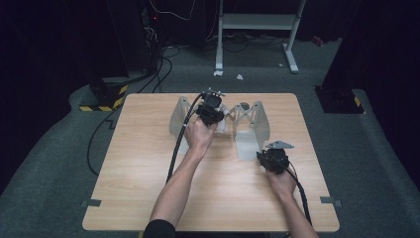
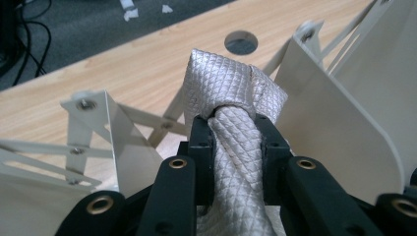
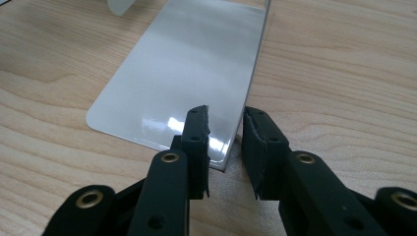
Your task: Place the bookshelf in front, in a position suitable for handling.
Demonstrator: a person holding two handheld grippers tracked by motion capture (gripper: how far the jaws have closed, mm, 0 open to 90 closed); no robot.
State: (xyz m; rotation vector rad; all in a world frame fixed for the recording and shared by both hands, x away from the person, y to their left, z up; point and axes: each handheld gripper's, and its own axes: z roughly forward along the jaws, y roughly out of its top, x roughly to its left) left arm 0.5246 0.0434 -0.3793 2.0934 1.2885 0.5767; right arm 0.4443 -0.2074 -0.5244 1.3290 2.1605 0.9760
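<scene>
Your left gripper (image 2: 235,137) has its 2 jaws clamped on a twisted rope of silvery-white cloth (image 2: 236,98) with a fine diamond weave; above the jaws it bunches into a folded knot. It hangs over the middle of the wooden table (image 1: 148,188), between the pale panels of the folding board (image 1: 252,124), whose hinged struts fan out on both sides. Your right gripper (image 3: 225,142) rests low at the near corner of the glossy grey panel (image 3: 187,64); its jaws straddle that panel's edge with a narrow gap, pads not pressing.
</scene>
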